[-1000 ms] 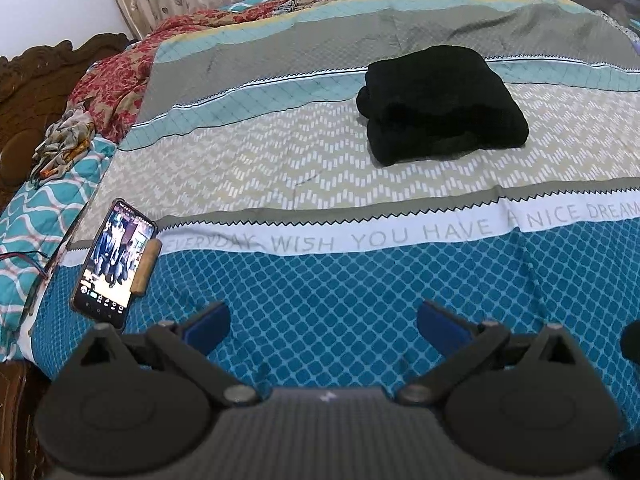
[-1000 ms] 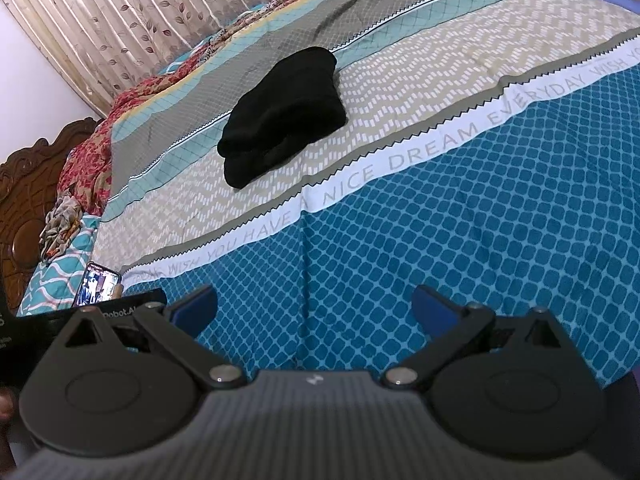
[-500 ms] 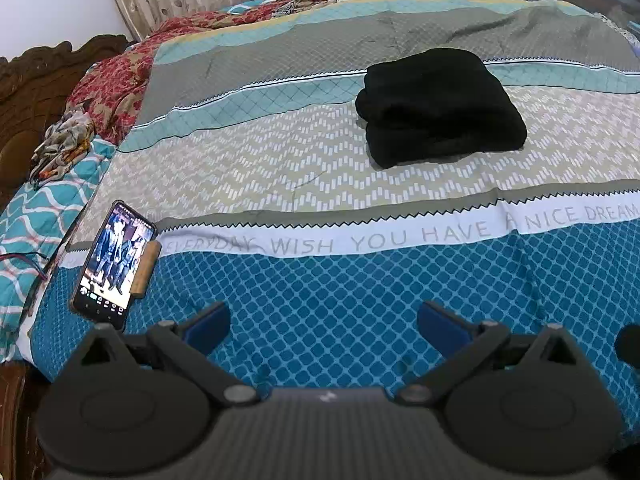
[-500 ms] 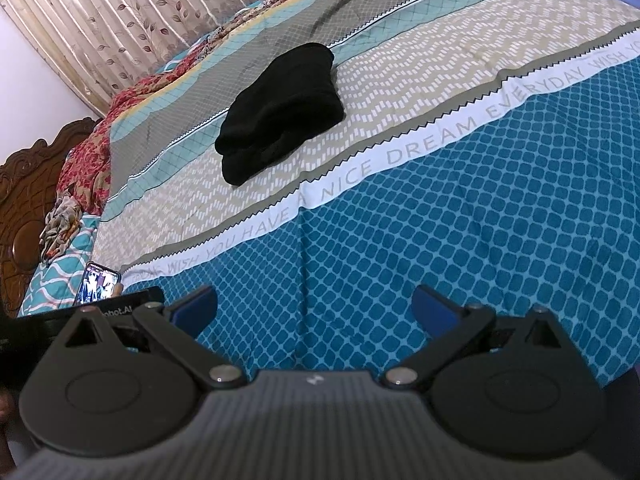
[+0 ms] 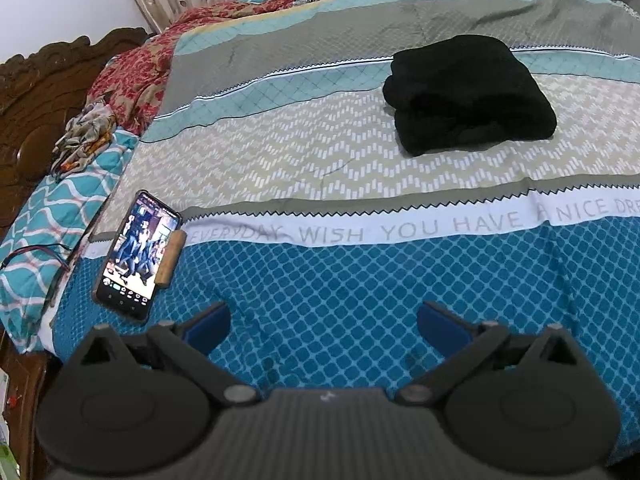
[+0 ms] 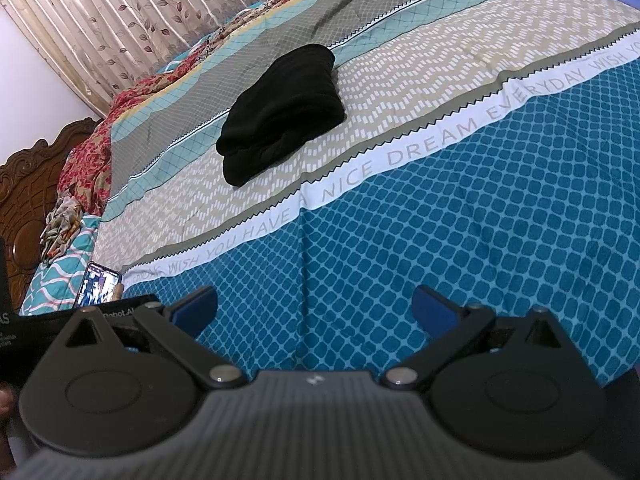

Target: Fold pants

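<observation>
Lying folded into a thick black bundle, the pants rest on the beige zigzag stripe of the bed cover, well away from both tools. The left tool hovers over the blue diamond-patterned band near the bed's edge, its blue-padded fingers spread wide apart and holding nothing. The right tool hangs over the same blue band, fingers likewise wide apart and empty. A phone with a lit screen lies on the cover at the left, beside a small wooden piece.
</observation>
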Tool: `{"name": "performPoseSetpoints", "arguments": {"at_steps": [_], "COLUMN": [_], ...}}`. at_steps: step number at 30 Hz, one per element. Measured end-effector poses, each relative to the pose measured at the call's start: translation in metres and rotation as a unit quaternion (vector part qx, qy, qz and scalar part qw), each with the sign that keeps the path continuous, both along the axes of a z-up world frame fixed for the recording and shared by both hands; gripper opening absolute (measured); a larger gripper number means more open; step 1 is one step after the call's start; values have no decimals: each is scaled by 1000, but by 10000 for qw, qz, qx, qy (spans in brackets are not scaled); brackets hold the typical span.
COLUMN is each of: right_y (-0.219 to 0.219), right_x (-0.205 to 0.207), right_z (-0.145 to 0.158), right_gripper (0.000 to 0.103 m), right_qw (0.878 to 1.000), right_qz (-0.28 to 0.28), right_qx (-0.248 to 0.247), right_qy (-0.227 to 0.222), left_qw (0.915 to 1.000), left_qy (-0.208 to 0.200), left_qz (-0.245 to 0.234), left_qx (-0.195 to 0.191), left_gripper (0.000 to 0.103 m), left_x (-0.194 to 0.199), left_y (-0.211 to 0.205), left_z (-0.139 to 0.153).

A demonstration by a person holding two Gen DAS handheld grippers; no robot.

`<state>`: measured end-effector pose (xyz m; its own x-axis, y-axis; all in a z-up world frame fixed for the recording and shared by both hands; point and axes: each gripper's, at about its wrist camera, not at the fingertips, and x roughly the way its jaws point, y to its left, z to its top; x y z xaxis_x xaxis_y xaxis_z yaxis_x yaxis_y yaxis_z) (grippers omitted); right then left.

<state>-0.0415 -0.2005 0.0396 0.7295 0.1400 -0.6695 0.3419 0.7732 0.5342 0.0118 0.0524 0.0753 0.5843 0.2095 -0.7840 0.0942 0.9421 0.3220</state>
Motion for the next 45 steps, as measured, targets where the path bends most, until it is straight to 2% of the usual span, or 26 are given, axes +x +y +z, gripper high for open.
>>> {"name": "performPoseSetpoints", "arguments": {"at_steps": [27,35,45], "right_y": [-1,-1,-4], "right_x": [0,1,-1], "right_z": [4,6,9], "right_gripper": [103,103,103], "right_qw": [10000,10000,9998], "right_qz": [20,73,54], "right_qx": [-19,-6,-49], "right_qy": [-63,-54,-196], "left_qw": [9999,9997,9987], "left_qy": [-14,-9,-204], "left_qz": [-119,-205,-308], "left_qx": [13,161,347], "left_gripper": [103,103,103], "left_x": [-1,-2,-2], "left_y": [-1,-6,-14], "left_z": [5,5,12]}}
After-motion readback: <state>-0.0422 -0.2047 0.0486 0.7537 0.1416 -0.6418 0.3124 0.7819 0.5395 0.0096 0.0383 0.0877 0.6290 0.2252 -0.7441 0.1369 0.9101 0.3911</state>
